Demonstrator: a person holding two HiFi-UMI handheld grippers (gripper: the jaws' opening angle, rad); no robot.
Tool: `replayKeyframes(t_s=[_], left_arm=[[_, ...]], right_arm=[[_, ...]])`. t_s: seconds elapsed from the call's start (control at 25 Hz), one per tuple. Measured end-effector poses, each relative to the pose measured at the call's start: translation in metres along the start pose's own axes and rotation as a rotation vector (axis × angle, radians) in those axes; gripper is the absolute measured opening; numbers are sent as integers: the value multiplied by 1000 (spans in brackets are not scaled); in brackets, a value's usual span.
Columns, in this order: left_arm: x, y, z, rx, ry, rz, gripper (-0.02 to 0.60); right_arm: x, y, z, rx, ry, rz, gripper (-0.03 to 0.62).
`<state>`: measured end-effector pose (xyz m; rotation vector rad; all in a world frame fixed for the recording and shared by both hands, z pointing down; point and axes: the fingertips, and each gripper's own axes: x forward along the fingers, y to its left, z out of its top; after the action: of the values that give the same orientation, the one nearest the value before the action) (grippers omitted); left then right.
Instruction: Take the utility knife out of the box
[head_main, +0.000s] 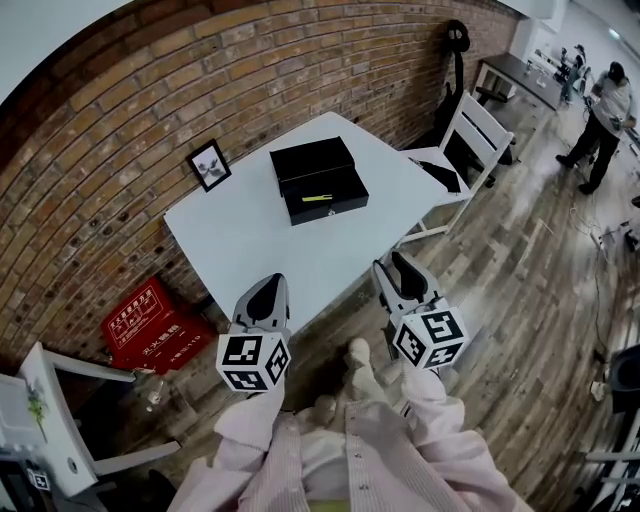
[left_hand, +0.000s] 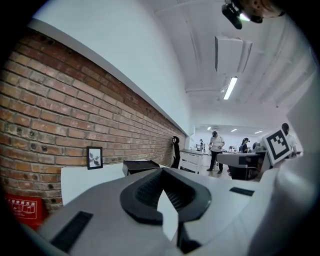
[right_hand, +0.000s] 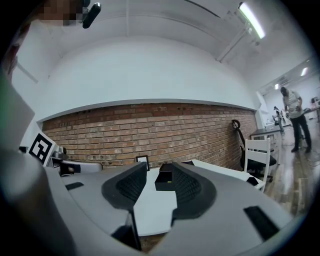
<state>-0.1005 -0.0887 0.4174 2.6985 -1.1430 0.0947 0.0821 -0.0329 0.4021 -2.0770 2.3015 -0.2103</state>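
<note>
A black box (head_main: 318, 180) stands open on the white table (head_main: 230, 240), its lid folded back toward the brick wall. Inside lies the yellow utility knife (head_main: 318, 198). Both grippers hover off the table's near edge, well short of the box. My left gripper (head_main: 268, 290) has its fingertips together and holds nothing. In the left gripper view the box (left_hand: 140, 165) shows beyond the left gripper (left_hand: 161, 172). My right gripper (head_main: 396, 265) stands open and empty. The right gripper view frames the box (right_hand: 165, 180) between the right gripper's (right_hand: 159, 170) fingers, far ahead.
A small framed picture (head_main: 209, 165) leans on the wall at the table's back left. A white chair (head_main: 470, 140) stands at the table's right. A red case (head_main: 150, 325) lies on the floor at the left. A person (head_main: 605, 110) stands far right.
</note>
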Motion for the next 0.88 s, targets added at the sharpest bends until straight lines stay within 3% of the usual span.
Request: replayKeyframes(t_s=[0.44, 0.88], left_arm=[[81, 21, 5, -32, 14, 27, -6], [175, 53, 15, -84, 41, 130, -6]], right_arm=[[92, -47, -1, 21, 21, 79, 160], [198, -87, 6, 1, 95, 253, 160]])
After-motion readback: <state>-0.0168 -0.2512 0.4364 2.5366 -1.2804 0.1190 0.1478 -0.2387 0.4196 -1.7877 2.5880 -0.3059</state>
